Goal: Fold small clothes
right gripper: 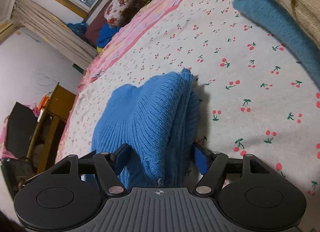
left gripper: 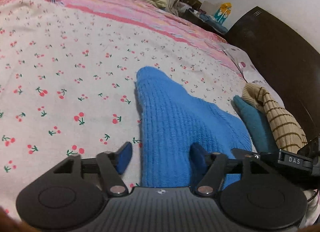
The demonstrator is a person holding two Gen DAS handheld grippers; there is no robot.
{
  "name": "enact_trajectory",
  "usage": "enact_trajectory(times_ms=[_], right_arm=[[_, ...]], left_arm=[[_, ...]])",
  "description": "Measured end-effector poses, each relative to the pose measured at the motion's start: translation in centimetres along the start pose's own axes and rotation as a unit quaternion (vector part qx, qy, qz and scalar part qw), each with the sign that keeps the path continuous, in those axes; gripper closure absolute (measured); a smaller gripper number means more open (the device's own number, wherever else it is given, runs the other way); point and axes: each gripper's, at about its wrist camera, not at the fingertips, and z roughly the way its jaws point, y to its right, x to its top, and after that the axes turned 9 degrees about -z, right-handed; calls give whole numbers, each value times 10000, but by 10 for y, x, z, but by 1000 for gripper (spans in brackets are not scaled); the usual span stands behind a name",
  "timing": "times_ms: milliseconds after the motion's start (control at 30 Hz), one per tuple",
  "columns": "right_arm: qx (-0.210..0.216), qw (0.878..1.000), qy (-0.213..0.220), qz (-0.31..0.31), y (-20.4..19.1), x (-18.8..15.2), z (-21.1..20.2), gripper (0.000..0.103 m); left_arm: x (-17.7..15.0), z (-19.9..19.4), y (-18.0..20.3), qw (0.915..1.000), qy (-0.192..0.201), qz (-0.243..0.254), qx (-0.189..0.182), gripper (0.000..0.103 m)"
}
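Both grippers released: left gripper and right gripper stand spread, blue knit lying loose between the pads, bunched centre-frame on the cherry sheet. Judged: fold just dropped. Next: back out, regrasp an edge, flatten.

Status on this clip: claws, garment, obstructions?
Left claw, right claw open, straddling blue knit sweater. Sweater folded on cherry-print sheet. Teal garment beside it, clear.
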Motion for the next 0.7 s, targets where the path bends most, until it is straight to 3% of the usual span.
enact_trajectory(times_ms=[133,200,233,300,400,567,700], right_arm=[[96,9998,71,131,1,-1,5,43],[86,9998,90,182,1,-2,6,53],[151,9996,77,239,2,-2,6,62],[294,9989,55,367,2,-1,6,69],[324,9993,58,181,-6,-2,1,72],[823,9966,-11,-17,-34,-8,-4,74],[957,9943,-294,-375,-60,-19,5,75]], left_arm=[[4,11,3,9998,-138,28,-147,31],[3,11,7,9995,-167,37,-254,47],[2,8,10,9996,-125,9,-246,51],[-3,-1,14,9997,-47,104,-209,57],[-9,-21,15,9996,35,119,-237,62],[-20,-67,5,9995,254,156,-144,63],[-31,-92,-17,9989,385,115,259,63]])
